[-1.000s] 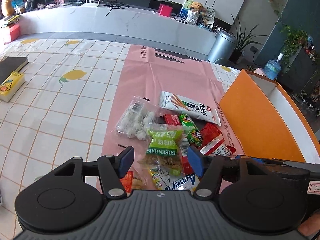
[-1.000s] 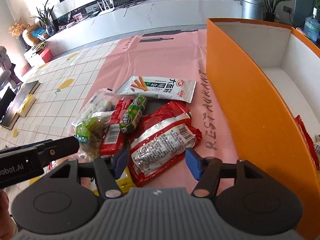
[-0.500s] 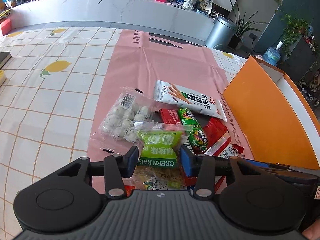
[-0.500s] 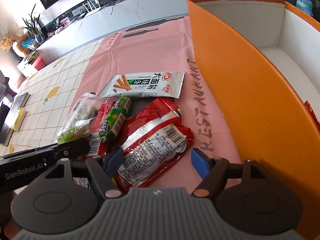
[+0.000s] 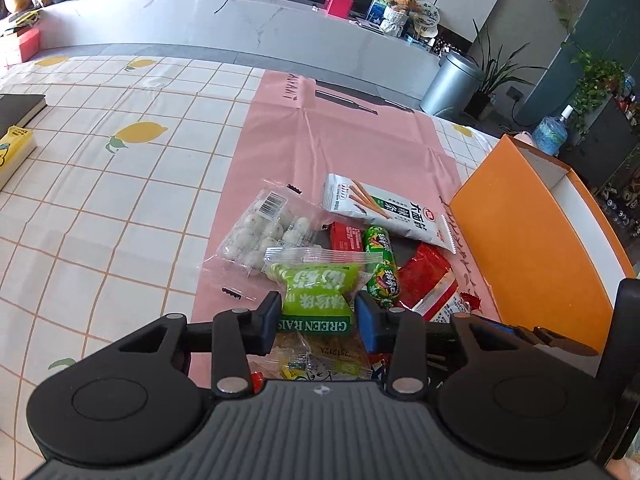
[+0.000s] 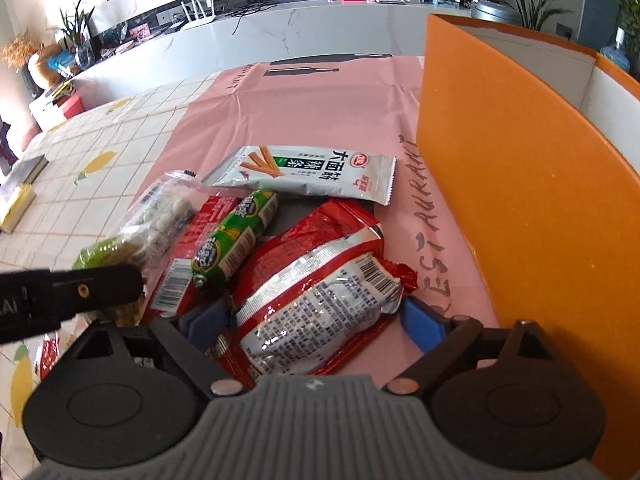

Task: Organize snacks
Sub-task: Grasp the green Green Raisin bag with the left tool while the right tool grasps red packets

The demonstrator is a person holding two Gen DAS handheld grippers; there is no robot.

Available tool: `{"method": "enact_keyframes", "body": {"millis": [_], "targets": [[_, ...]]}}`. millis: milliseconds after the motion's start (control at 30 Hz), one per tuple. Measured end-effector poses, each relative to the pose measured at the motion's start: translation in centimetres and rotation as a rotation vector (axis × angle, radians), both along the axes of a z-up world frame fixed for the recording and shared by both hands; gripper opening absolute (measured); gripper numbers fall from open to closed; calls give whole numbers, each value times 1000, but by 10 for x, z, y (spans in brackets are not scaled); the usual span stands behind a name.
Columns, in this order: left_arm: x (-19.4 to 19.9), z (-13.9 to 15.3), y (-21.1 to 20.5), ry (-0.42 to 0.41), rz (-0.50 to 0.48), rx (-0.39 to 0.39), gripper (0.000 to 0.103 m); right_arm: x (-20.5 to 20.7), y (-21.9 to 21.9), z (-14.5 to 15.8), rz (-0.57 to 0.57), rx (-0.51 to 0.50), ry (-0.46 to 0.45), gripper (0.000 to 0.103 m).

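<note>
A pile of snack packets lies on the pink mat (image 5: 340, 140). My left gripper (image 5: 318, 314) is closing on the green raisin packet (image 5: 316, 292), and both blue pads touch its sides. Beside it lie a clear bag of white balls (image 5: 264, 232), a green sausage stick (image 5: 382, 264), a red packet (image 5: 428, 284) and a white breadstick packet (image 5: 384, 208). In the right wrist view, my right gripper (image 6: 314, 322) is opening, its jaws wide around the red-and-silver packet (image 6: 320, 288) without pressing it. The orange box (image 6: 500, 184) stands to the right.
The left gripper's black arm (image 6: 68, 292) crosses the left side of the right wrist view. A black book (image 5: 20, 108) and a yellow box (image 5: 12, 148) lie at the far left of the checked tablecloth (image 5: 120, 200). A long white counter (image 5: 240, 32) runs behind.
The left jaws have narrowed onto the green raisin packet, which now sits crumpled between the pads. The right jaws have widened and dropped closer around the red-and-silver packet.
</note>
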State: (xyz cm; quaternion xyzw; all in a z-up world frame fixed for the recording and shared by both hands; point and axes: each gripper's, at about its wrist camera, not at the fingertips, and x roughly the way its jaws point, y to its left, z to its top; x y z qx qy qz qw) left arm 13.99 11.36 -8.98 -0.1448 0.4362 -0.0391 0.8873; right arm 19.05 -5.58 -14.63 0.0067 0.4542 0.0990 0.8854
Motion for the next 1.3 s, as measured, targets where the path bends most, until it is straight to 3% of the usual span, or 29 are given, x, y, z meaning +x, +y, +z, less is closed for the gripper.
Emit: {"method": "enact_keyframes", "body": {"millis": [167,233,267,300,333,367,567,667,700,733,800,867,933,1100,1300], "targets": [[-7,6,-4,-8,-10,4,44,-8,-13,10,32,13,4,67],[-10,7,-4,-3,-6,4,44,-12,-16,16,51,25,6,37],[-12,7,-5,-2,-3,3,44,-14,-16,18,52,15,5,34],[-14,8,-5,-3,-1,1,44,-16,-15,19,63,8,2,22],[-16,9,-5,-2,-1,-1,44,-19,-14,21,74,3,-3,1],[-18,10,-5,0,0,-3,44,-21,-14,22,81,3,-3,0],[-28,14,-10,-2,-1,7,44,-35,-19,27,90,-31,4,0],[-26,12,-10,5,14,16,44,-39,-29,26,47,3,18,1],[-26,11,-10,4,23,21,44,-37,-31,26,27,24,23,8],[-25,11,-10,1,32,26,44,-35,-32,26,13,47,25,27],[-23,11,-7,-2,45,26,44,-31,-30,27,-16,77,15,56],[-20,11,-3,-2,56,24,44,-25,-24,29,-50,89,-3,60],[-16,11,0,-3,65,23,44,-15,-17,26,-97,89,-3,71],[-5,5,6,0,70,32,44,9,-8,13,-190,113,39,71],[1,-2,8,4,71,35,44,23,6,3,-210,36,30,80]]}}
